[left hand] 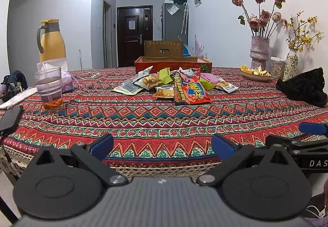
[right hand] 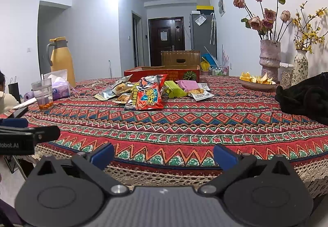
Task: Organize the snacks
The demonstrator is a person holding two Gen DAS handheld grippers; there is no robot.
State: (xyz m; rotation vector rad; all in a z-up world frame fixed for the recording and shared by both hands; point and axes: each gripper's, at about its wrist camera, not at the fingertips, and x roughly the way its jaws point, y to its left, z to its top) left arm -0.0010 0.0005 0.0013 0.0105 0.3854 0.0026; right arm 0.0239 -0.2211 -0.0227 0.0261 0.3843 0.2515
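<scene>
Snacks (left hand: 176,83) untouched: left gripper (left hand: 162,145) and right gripper (right hand: 164,154) both spread wide, empty, hovering at tabletop's (left hand: 164,120) near edge. Packets heaped mid-table toward far edge, just before red box (left hand: 173,64), likely their destination. Red bag (right hand: 147,96) nearest, probably first pick.

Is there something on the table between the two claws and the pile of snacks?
Nothing visible. Only bare tablecloth lies between the open left claw, the open right claw and the snack pile. The glass stands off to the left.
</scene>
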